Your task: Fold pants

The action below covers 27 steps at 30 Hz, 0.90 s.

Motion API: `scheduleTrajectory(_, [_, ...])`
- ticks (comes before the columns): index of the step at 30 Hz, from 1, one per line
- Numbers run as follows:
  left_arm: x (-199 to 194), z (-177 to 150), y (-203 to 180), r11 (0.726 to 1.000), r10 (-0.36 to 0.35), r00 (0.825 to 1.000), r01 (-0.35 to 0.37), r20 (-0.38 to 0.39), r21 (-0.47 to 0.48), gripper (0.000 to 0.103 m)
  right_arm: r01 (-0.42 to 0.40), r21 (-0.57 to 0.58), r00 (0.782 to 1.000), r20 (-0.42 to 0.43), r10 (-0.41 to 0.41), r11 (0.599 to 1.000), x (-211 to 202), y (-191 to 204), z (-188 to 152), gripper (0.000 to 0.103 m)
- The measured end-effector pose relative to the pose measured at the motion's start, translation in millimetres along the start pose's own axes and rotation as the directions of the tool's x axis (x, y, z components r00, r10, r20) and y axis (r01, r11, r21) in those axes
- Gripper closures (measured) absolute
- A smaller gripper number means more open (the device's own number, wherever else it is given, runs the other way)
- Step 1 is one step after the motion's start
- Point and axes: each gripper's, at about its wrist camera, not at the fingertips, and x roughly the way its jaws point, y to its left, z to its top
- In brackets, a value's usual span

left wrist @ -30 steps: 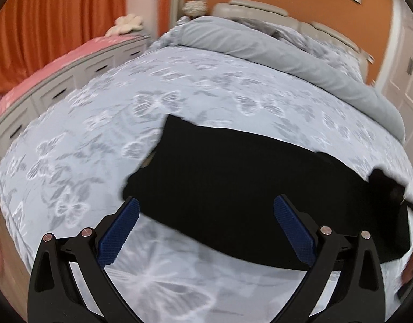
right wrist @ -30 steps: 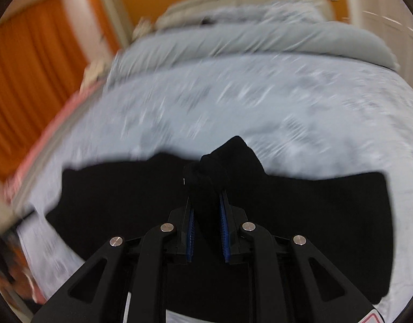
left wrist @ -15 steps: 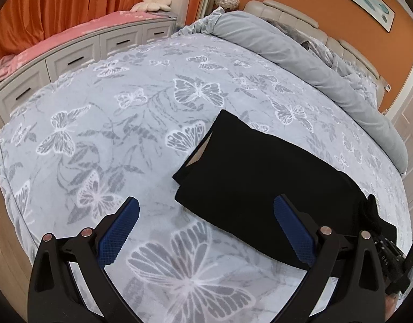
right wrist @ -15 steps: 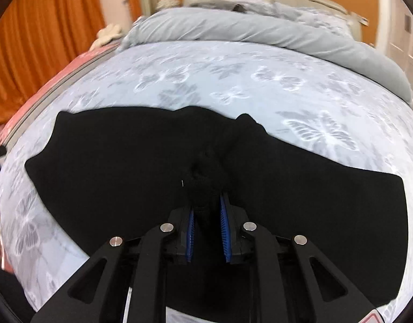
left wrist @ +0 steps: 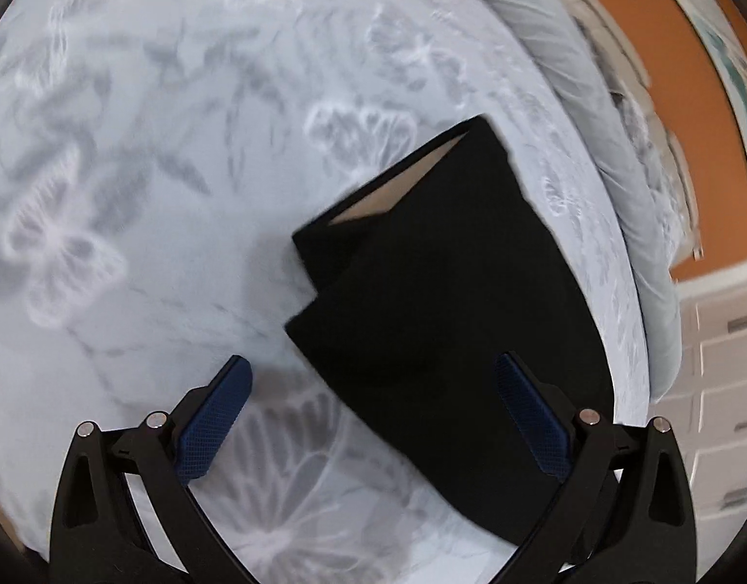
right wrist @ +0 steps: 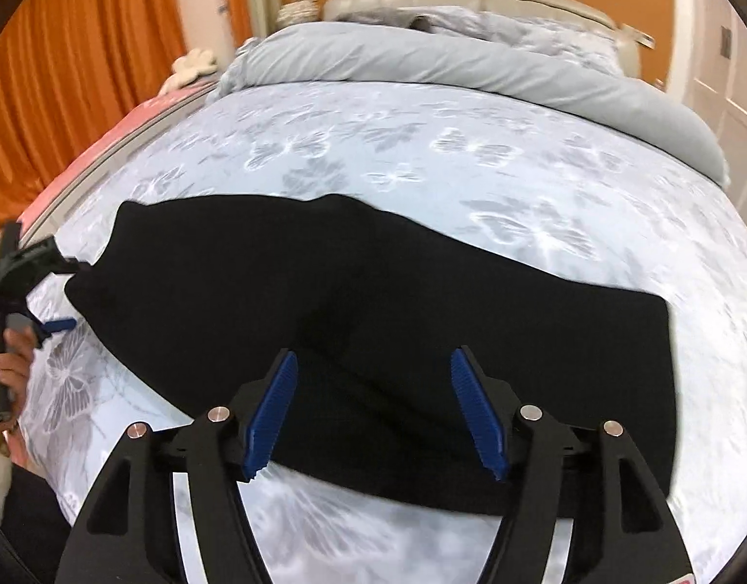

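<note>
The right gripper [right wrist: 373,413] sits at six o'clock, its jaws just opened and standing apart over the black pants [right wrist: 373,301], nothing pinched between the blue pads [right wrist: 271,418]. The pants lie flat in a long band from nine to four o'clock across the butterfly-print bed [right wrist: 470,155]. At nine o'clock the left gripper [right wrist: 62,292], held in a hand [right wrist: 10,360], is at the pants' left end. A grey duvet [right wrist: 470,63] is bunched at twelve o'clock; orange curtains [right wrist: 81,73] hang at ten.
</note>
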Motion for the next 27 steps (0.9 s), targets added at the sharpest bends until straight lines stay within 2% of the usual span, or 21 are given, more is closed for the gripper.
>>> scheduleTrajectory(3, [2, -3, -11, 0.999, 0.035, 0.997, -0.035, 0.068, 0.005, 0.005, 0.025, 0.059, 1.0, 0.005, -0.025, 0.998, -16, -28, -8, 0.032])
scheduleTrajectory(4, [2, -5, -18, 0.999, 0.022, 0.996, -0.025, 0.087, 0.029, 0.021, 0.041, 0.084, 0.999, 0.007, -0.042, 0.996, -22, -39, -12, 0.031])
scheduleTrajectory(5, [4, -6, -25, 0.998, 0.025, 0.996, -0.03, 0.088, 0.052, 0.064, 0.051, 0.097, 0.999, 0.007, -0.052, 0.994, -25, -46, -13, 0.031])
scheduleTrajectory(6, [5, -7, -31, 0.996, 0.055, 0.995, -0.061, 0.082, 0.068, 0.076, 0.064, 0.116, 0.998, 0.006, -0.065, 0.991, -28, -55, -16, 0.031])
scheduleTrajectory(8, [-5, -13, -48, 0.991, 0.077, 0.987, -0.092, 0.143, 0.098, 0.091, 0.089, 0.161, 0.996, 0.01, -0.092, 0.983, -37, -77, -19, 0.031])
scheduleTrajectory(9, [-14, -18, -60, 0.988, 0.066, 0.982, -0.088, 0.176, 0.124, 0.091, 0.097, 0.185, 0.995, 0.014, -0.101, 0.978, -41, -87, -21, 0.031])
scheduleTrajectory(11, [-40, -35, -99, 0.973, -0.028, 0.971, -0.028, 0.236, 0.229, 0.091, 0.106, 0.239, 0.993, 0.027, -0.116, 0.965, -51, -108, -24, 0.031])
scheduleTrajectory(13, [-62, -63, -139, 0.933, -0.14, 0.954, 0.037, 0.266, 0.357, 0.091, 0.115, 0.279, 0.991, 0.039, -0.131, 0.953, -60, -125, -27, 0.031])
scheduleTrajectory(14, [-72, -85, -162, 0.897, -0.201, 0.943, 0.068, 0.265, 0.438, 0.091, 0.12, 0.291, 0.99, 0.041, -0.138, 0.949, -62, -132, -28, 0.031])
scheduleTrajectory(15, [-76, -109, -185, 0.847, -0.255, 0.937, 0.097, 0.24, 0.522, 0.091, 0.126, 0.304, 0.988, 0.042, -0.146, 0.944, -64, -138, -29, 0.031])
scheduleTrajectory(16, [-74, -136, -207, 0.79, -0.292, 0.936, 0.118, 0.199, 0.601, 0.09, 0.129, 0.309, 0.988, 0.04, -0.148, 0.942, -64, -141, -29, 0.031])
scheduleTrajectory(17, [-68, -155, -220, 0.748, -0.302, 0.939, 0.127, 0.163, 0.651, 0.086, 0.131, 0.313, 0.988, 0.037, -0.15, 0.941, -63, -143, -29, 0.031])
scheduleTrajectory(18, [-55, -183, -236, 0.686, -0.299, 0.949, 0.14, 0.102, 0.714, 0.083, 0.135, 0.314, 0.988, 0.032, -0.152, 0.94, -61, -145, -30, 0.031])
scheduleTrajectory(19, [-46, -197, -242, 0.659, -0.289, 0.955, 0.145, 0.07, 0.738, 0.07, 0.142, 0.312, 0.988, 0.02, -0.156, 0.94, -57, -146, -30, 0.031])
scheduleTrajectory(20, [-28, -218, -248, 0.62, -0.255, 0.967, 0.154, 0.013, 0.769, 0.051, 0.149, 0.31, 0.987, 0.005, -0.158, 0.939, -52, -147, -31, 0.031])
scheduleTrajectory(21, [-13, -231, -249, 0.603, -0.211, 0.977, 0.135, -0.006, 0.786, 0.041, 0.15, 0.31, 0.988, -0.008, -0.155, 0.939, -49, -148, -31, 0.031])
scheduleTrajectory(22, [-3, -239, -246, 0.605, -0.161, 0.987, 0.084, 0.018, 0.792, 0.027, 0.145, 0.313, 0.989, -0.019, -0.146, 0.939, -45, -148, -31, 0.031])
scheduleTrajectory(23, [-3, -241, -243, 0.609, -0.155, 0.987, 0.071, 0.031, 0.79, 0.025, 0.134, 0.315, 0.991, -0.03, -0.132, 0.939, -41, -147, -30, 0.031])
scheduleTrajectory(24, [-10, -237, -238, 0.615, -0.175, 0.984, 0.094, 0.02, 0.783, 0.023, 0.123, 0.318, 0.992, -0.034, -0.118, 0.94, -39, -144, -30, 0.031])
scheduleTrajectory(26, [-35, -223, -228, 0.63, -0.239, 0.971, 0.146, 0.012, 0.762, 0.005, 0.064, 0.328, 0.998, -0.03, -0.057, 0.943, -34, -136, -26, 0.031])
scheduleTrajectory(27, [-49, -215, -221, 0.644, -0.279, 0.96, 0.159, 0.036, 0.748, 0.005, 0.033, 0.323, 0.999, -0.028, -0.026, 0.946, -31, -130, -23, 0.031])
